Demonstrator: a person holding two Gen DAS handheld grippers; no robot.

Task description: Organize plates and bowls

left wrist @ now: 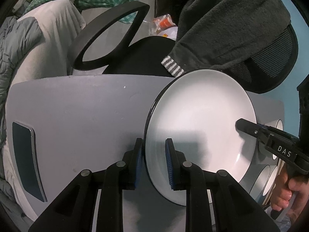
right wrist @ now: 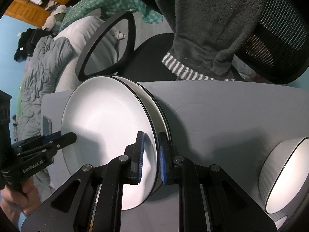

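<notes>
Seeing both hand-held grippers on the same white plate [left wrist: 197, 119]. In the left wrist view my left hand-held gripper [left wrist: 154, 162] comes in from the bottom centre of the frame, blue ribbed pads straddling the plate's near rim, one pad on the white face, the other at the black outer edge; I read it as closed on the rim, though a thin gap shows on the outer side. The right hand-held gripper [left wrist: 249, 126] enters from the right edge of that frame, its black tip on the plate's opposite rim, with a bare hand [left wrist: 287, 195] on the grip at lower right.

Right wrist view: right hand-held gripper [right wrist: 151, 158] at bottom centre, pads pinching the plate rim [right wrist: 154, 135]. The left hand-held gripper shows at the left edge of the frame, fingers meeting the far rim.

The plate is round, glossy, white inside with a thin black rim. It sits centre-left of the right wrist frame, on top of a stack of matching plates [right wrist: 160, 104] on the matte grey worktop [right wrist: 222, 112]. Can't tell if it is lifted clear of the stack. A white bowl [right wrist: 285, 174] with a black rim and grey outside sits at lower right, apart from the stack.

Behind the worktop, top of the frame: a black mesh chair [right wrist: 278, 38] with a fuzzy dark grey garment [right wrist: 202, 19] draped over it.
</notes>
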